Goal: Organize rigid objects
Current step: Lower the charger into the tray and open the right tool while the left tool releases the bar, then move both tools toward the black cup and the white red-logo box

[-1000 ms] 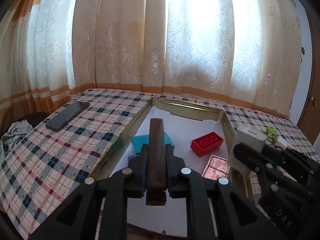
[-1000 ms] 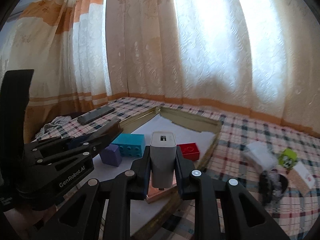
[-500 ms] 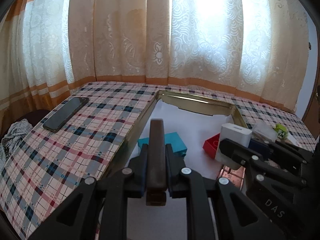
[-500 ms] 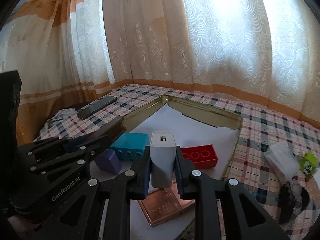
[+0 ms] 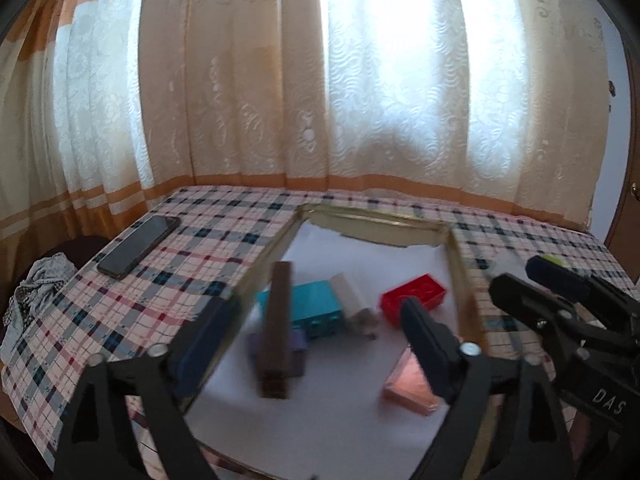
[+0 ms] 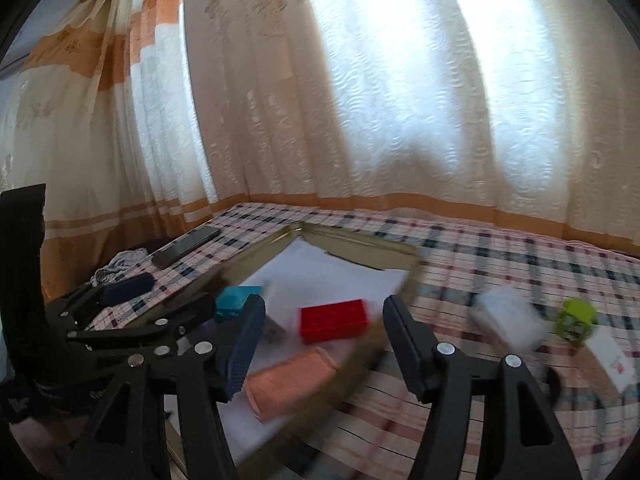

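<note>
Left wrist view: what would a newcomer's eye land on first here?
The dark brown bar, blurred and loose between the open left gripper fingers, above the purple block in the gold-rimmed tray. Beside it, the white charger lies between the teal brick and red brick.

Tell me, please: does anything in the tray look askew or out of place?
Yes. The brown bar between the open left gripper's fingers is blurred and touches neither finger, so it seems to be dropping. The white charger lies tilted against the teal brick. The tray's paper lining looks torn at the far edge.
</note>
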